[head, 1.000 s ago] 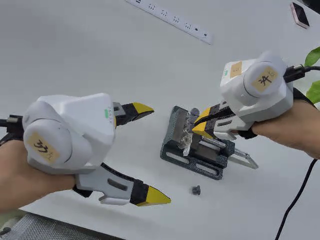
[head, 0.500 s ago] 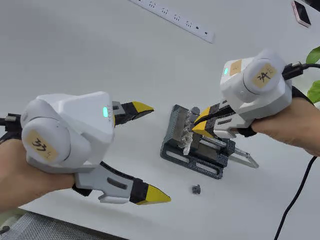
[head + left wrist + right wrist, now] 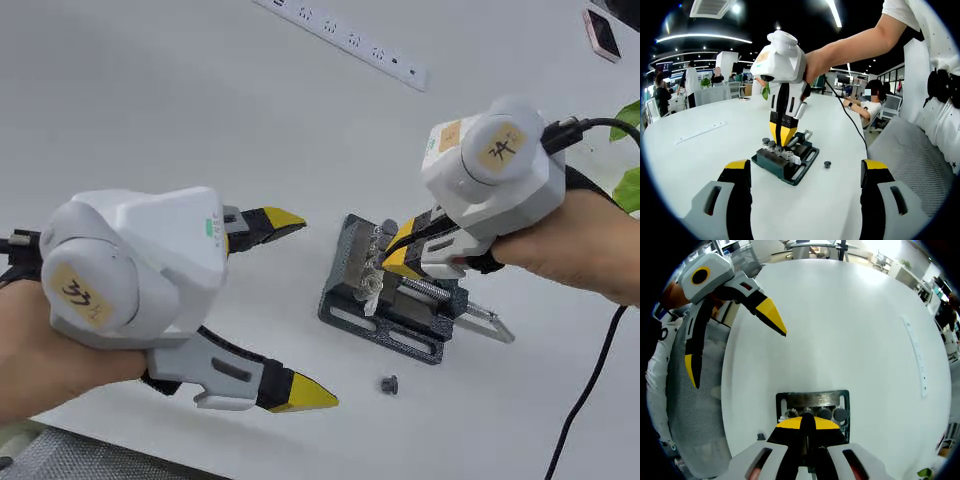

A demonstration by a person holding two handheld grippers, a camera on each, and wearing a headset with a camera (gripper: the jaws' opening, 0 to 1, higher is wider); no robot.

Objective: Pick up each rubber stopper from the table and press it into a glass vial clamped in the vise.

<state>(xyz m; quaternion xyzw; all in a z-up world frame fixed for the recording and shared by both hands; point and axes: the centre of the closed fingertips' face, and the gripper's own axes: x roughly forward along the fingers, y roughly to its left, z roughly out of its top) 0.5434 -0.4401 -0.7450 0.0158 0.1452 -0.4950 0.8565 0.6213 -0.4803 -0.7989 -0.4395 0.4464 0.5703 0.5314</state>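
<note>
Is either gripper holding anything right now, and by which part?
Left gripper is open and empty. Right gripper is shut over the vise; whether anything sits between its tips cannot be told.

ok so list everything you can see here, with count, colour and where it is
table: one, white, under everything
vise: one, dark grey, mid-table
glass vials: several, clear, clamped in the vise, exact count unclear
loose rubber stopper: one, dark, on the table beside the vise
power strip: one, white, far side
phone: one, pinkish, top right corner
plant leaves: a few, green, right edge
cable: one, black, trailing from the right gripper
left gripper: one, white, fingers yellow-tipped and open, left of the vise
right gripper: one, white, fingers shut, over the vials
</note>
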